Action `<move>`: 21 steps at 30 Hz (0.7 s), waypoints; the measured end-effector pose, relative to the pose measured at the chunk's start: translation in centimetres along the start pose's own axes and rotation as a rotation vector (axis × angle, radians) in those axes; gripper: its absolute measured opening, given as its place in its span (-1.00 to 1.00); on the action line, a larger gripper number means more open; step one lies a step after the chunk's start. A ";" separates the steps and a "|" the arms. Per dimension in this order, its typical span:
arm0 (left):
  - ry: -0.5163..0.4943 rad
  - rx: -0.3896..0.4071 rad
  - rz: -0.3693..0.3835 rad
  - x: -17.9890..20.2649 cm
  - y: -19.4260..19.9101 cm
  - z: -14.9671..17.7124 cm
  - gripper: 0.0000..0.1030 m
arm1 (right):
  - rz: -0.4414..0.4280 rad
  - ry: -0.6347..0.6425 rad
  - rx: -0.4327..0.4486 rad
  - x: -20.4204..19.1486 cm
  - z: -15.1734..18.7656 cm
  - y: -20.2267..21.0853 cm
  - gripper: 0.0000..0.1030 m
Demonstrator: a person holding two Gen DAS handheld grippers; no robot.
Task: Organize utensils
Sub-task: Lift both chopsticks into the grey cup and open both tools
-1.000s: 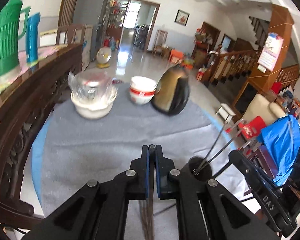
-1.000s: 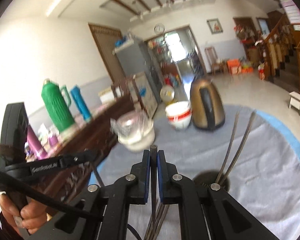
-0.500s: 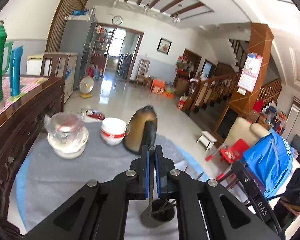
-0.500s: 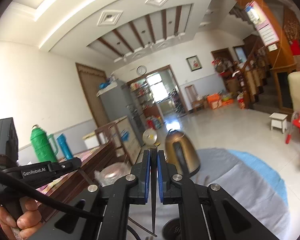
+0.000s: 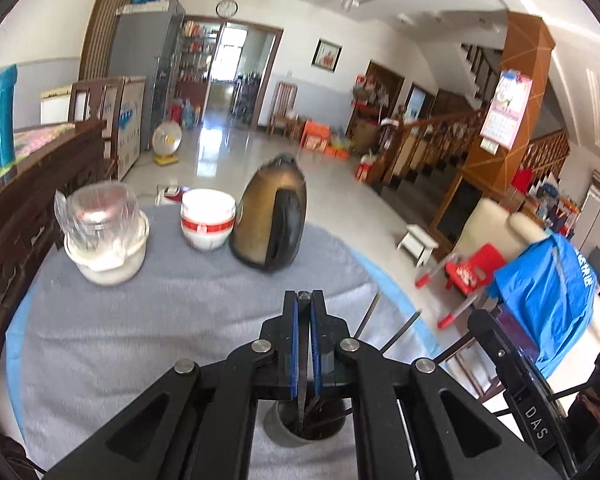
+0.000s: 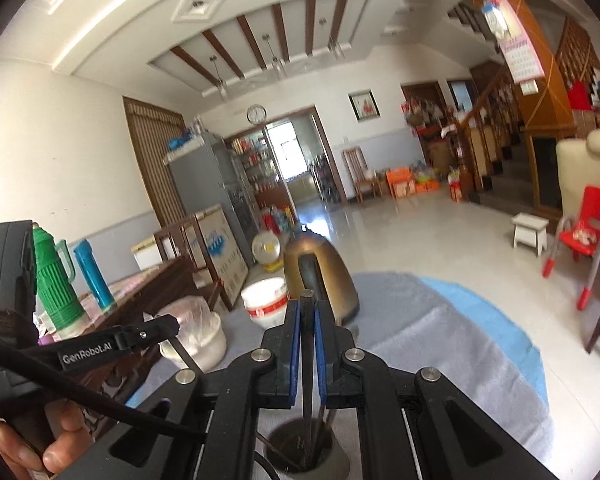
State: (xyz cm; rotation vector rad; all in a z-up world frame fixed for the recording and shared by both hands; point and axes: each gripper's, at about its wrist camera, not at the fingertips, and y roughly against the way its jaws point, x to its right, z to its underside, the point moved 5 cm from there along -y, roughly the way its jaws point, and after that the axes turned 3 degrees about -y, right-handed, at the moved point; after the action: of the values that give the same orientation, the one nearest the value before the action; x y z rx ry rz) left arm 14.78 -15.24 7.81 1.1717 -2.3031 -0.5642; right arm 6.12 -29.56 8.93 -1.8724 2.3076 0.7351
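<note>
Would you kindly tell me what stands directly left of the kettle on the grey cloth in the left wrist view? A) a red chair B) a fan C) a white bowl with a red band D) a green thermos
C: the bowl stands right beside the kettle, to its left.

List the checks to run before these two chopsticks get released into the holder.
1. Left gripper shut on left chopstick: ok.
2. Right gripper shut on right chopstick: ok.
3. Left chopstick's lower end over the holder mouth: ok.
4. Right chopstick's lower end over the holder mouth: ok.
5. Lower ends resting on the holder's bottom: cannot tell.
6. Kettle apart from both grippers: ok.
</note>
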 end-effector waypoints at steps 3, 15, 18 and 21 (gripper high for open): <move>0.004 -0.038 0.006 -0.2 -0.7 1.1 -0.89 | 0.017 -0.004 -0.048 0.5 1.2 -0.8 -0.85; -0.035 -0.081 -0.014 -1.7 1.3 3.2 -0.11 | -0.048 -0.226 -0.107 4.0 1.9 0.6 0.37; -0.041 -0.075 -0.044 -2.9 2.5 4.0 -0.03 | -0.039 -0.213 -0.016 4.5 1.3 2.6 0.34; -0.025 -0.074 -0.070 -4.3 3.6 5.1 0.03 | -0.041 -0.209 0.013 4.7 1.1 4.1 0.20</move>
State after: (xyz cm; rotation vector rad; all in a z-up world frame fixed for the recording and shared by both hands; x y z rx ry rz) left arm 11.75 -9.01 4.77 1.2201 -2.2491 -0.6866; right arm 0.82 -32.80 7.60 -1.7401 2.1350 0.8634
